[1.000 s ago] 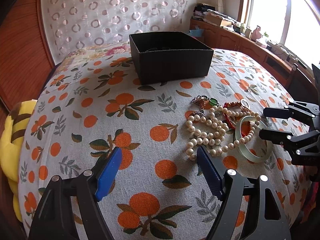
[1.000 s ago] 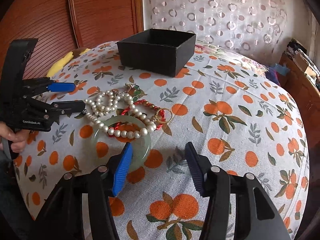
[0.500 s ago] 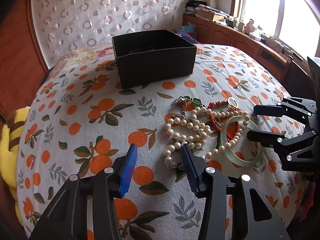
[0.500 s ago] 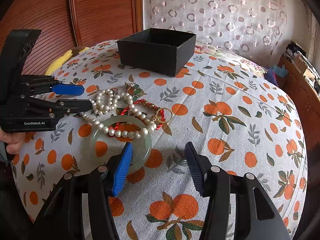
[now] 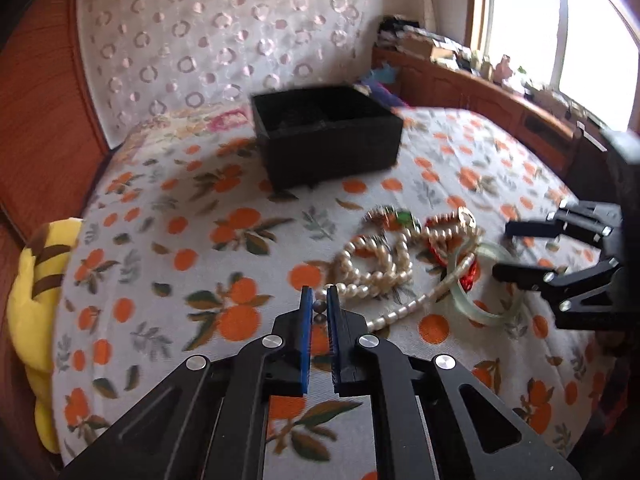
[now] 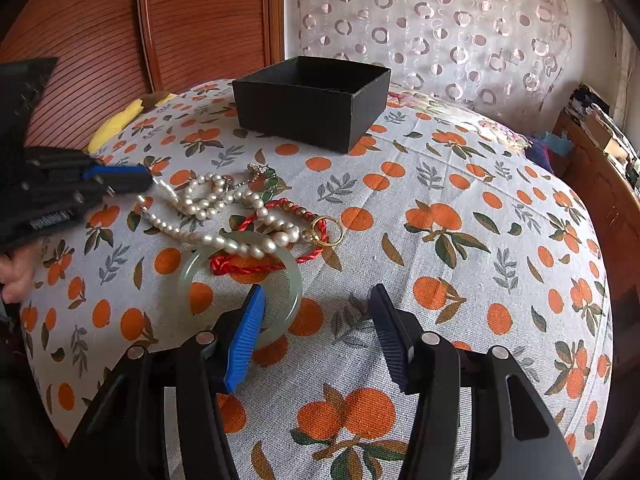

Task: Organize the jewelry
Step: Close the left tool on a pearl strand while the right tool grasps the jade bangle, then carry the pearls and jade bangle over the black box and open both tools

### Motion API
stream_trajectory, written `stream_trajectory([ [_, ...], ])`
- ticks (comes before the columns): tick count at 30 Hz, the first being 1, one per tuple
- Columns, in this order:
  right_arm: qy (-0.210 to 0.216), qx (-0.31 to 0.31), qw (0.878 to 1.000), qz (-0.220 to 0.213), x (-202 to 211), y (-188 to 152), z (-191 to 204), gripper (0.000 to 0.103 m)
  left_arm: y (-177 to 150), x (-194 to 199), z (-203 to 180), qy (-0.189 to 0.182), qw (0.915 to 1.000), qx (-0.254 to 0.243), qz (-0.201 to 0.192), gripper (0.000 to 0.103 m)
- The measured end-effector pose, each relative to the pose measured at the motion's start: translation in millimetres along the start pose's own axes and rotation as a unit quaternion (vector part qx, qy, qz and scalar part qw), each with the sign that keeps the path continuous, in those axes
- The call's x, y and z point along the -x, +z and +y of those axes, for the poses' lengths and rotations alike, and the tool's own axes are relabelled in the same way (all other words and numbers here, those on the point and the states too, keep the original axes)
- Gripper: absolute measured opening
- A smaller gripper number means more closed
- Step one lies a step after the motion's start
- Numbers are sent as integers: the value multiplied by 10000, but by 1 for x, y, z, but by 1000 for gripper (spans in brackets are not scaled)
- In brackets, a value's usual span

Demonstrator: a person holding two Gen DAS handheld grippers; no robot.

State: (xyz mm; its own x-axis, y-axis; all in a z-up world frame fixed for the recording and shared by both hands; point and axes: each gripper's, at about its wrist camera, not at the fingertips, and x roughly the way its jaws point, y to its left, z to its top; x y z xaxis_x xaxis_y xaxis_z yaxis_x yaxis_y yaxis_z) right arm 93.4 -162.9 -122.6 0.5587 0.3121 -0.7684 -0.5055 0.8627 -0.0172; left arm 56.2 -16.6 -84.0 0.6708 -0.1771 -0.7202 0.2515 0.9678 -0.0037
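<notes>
A tangle of jewelry lies on the orange-print cloth (image 6: 440,184): a pearl necklace (image 5: 376,268) (image 6: 208,200), a pale jade bangle (image 6: 295,280) (image 5: 494,318), a red cord bracelet (image 6: 248,268) with a gold ring (image 6: 338,234), and a green charm (image 6: 270,184). My left gripper (image 5: 319,296) (image 6: 136,178) is closing its jaws on the necklace's near end, with a bead pinched between the blue pads. The strand runs taut from there. My right gripper (image 6: 316,294) (image 5: 502,249) stands open just short of the bangle, holding nothing. An open black box (image 5: 332,156) (image 6: 296,112) sits behind the pile.
A yellow plush toy (image 5: 28,280) lies off the cloth's left edge. A wooden sideboard (image 5: 480,92) with clutter runs under the window on the right. A patterned curtain (image 6: 440,20) hangs behind the box. A hand (image 6: 16,276) holds the left gripper.
My left gripper moved right to the necklace's end, its jaws came together on a bead, and it rose slightly, pulling the strand. The right gripper stayed where it was.
</notes>
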Motion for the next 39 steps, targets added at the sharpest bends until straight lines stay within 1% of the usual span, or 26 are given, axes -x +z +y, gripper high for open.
stream_trajectory([
  [4, 0, 0, 10000, -1, 0, 0, 0, 56, 5, 26, 8, -5, 9993, 159, -324, 6],
  [9, 0, -1, 10000, -3, 0, 0, 0, 56, 13, 53, 12, 26, 9977, 213, -648, 6],
  [15, 0, 39, 10000, -1, 0, 0, 1, 56, 31, 85, 13, 88, 9936, 205, -1104, 6],
  [17, 67, 104, 9999, -6, 0, 1, 3, 50, 35, 91, 14, 102, 9927, 187, -1187, 6],
  [19, 161, 185, 9997, -7, 0, 2, 8, 37, 40, 94, 16, 122, 9920, 170, -1241, 6],
  [20, 213, 225, 9995, 9, 1, 2, 9, 32, 42, 95, 16, 139, 9918, 165, -1262, 6],
  [21, 221, 252, 9994, 26, 1, 3, 12, 18, 44, 96, 17, 146, 9916, 164, -1276, 6],
  [22, 228, 272, 9994, 57, 1, 4, 12, 12, 47, 96, 17, 141, 9913, 165, -1295, 6],
  [23, 256, 290, 9992, 77, 1, 4, 14, 9, 49, 97, 17, 139, 9912, 158, -1309, 6],
  [26, 244, 312, 9992, 70, 1, 8, 14, 9, 56, 98, 16, 165, 9906, 104, -1355, 6],
  [32, 190, 288, 9988, -346, 23, 25, 12, 8, 76, 101, 17, 152, 9889, 45, -1480, 6],
  [37, 110, 364, 9971, -666, 40, 49, 10, 8, 99, 109, 14, 166, 9862, -48, -1645, 6],
  [39, 68, 366, 9965, -753, 43, 56, 8, 8, 107, 112, 14, 108, 9855, -35, -1695, 6],
])
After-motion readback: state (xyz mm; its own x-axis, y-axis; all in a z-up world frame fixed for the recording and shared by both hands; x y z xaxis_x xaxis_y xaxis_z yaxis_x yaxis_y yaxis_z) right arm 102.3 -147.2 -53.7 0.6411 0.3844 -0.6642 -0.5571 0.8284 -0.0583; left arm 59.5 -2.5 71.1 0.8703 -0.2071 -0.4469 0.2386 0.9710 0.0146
